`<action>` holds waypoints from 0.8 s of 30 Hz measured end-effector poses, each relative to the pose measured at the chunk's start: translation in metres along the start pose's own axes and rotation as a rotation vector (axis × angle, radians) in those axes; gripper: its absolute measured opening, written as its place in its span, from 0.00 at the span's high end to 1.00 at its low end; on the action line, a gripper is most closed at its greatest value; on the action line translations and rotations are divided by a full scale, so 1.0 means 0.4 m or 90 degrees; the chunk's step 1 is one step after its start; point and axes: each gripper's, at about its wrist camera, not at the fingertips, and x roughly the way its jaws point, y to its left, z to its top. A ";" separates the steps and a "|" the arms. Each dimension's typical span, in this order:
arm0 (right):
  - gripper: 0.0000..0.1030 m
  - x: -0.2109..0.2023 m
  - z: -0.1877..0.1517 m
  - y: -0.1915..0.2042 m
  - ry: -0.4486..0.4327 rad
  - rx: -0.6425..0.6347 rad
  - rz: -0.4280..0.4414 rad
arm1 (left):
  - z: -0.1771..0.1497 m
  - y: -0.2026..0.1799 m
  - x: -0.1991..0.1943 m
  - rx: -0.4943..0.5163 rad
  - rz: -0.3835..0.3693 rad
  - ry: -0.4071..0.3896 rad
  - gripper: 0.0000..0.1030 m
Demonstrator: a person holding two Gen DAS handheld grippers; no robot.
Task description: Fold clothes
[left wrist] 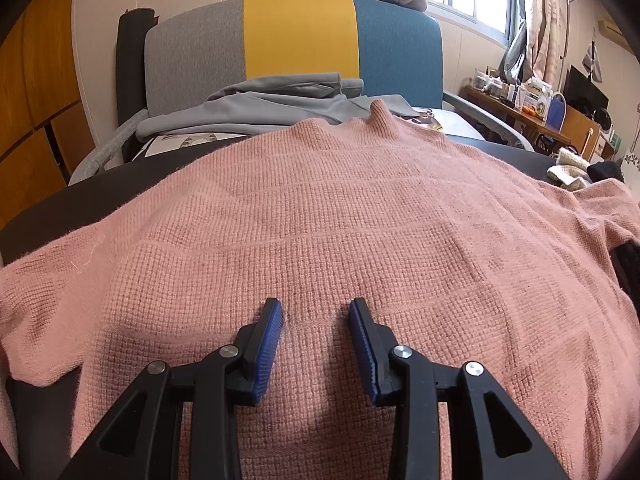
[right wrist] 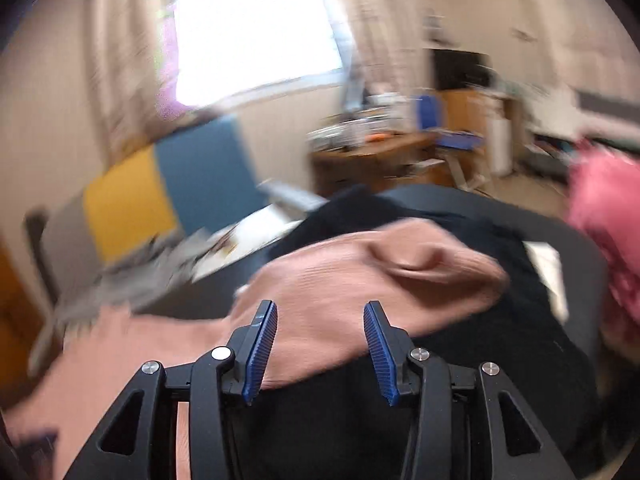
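A pink knitted sweater (left wrist: 320,220) lies spread flat on a dark table (left wrist: 80,196), collar toward the far side. My left gripper (left wrist: 316,312) is open, hovering just over the sweater's lower middle with nothing between its blue pads. In the blurred right wrist view, one sleeve of the sweater (right wrist: 372,276) lies over a black garment (right wrist: 460,360). My right gripper (right wrist: 320,316) is open, with the sleeve just beyond and between its fingers.
A grey garment (left wrist: 256,108) lies on a grey, yellow and blue chair (left wrist: 300,36) behind the table. A cream knit item (left wrist: 568,168) sits at the table's right edge. A bright pink cloth (right wrist: 608,216) is at the right. A cluttered desk (left wrist: 532,112) stands by the window.
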 end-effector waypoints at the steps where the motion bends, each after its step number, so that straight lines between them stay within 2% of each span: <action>1: 0.56 0.033 0.007 -0.004 0.024 -0.001 0.011 | 0.000 0.003 0.000 -0.003 -0.003 0.000 0.65; 3: 0.56 0.102 0.020 -0.038 0.081 0.021 0.026 | -0.001 0.008 -0.001 -0.008 -0.009 0.000 0.65; 6: 0.64 0.180 0.056 -0.138 0.135 0.075 0.009 | -0.002 0.005 0.000 -0.004 -0.004 -0.001 0.65; 7: 0.65 0.195 0.075 -0.171 0.132 0.082 -0.012 | -0.002 0.004 0.000 -0.002 -0.002 -0.001 0.65; 10: 0.62 0.198 0.137 -0.290 0.090 0.117 -0.132 | -0.002 0.002 0.001 0.000 0.001 -0.001 0.65; 12: 0.61 0.178 0.152 -0.384 0.076 0.180 -0.192 | -0.003 0.000 0.001 0.003 0.005 -0.002 0.65; 14: 0.61 0.161 0.152 -0.435 0.074 0.225 -0.218 | -0.004 -0.003 0.001 0.006 0.009 -0.003 0.65; 15: 0.61 0.137 0.150 -0.446 0.065 0.240 -0.212 | -0.004 -0.005 0.001 0.008 0.011 -0.003 0.65; 18: 0.59 0.083 0.129 -0.350 0.018 0.197 -0.146 | -0.003 -0.010 0.003 0.013 0.017 -0.003 0.64; 21: 0.55 0.071 0.072 -0.147 0.003 0.113 -0.011 | -0.001 -0.009 0.002 0.014 0.019 -0.001 0.64; 24: 0.48 0.072 -0.022 0.109 0.042 0.015 0.144 | 0.005 0.004 -0.003 0.000 0.000 0.009 0.65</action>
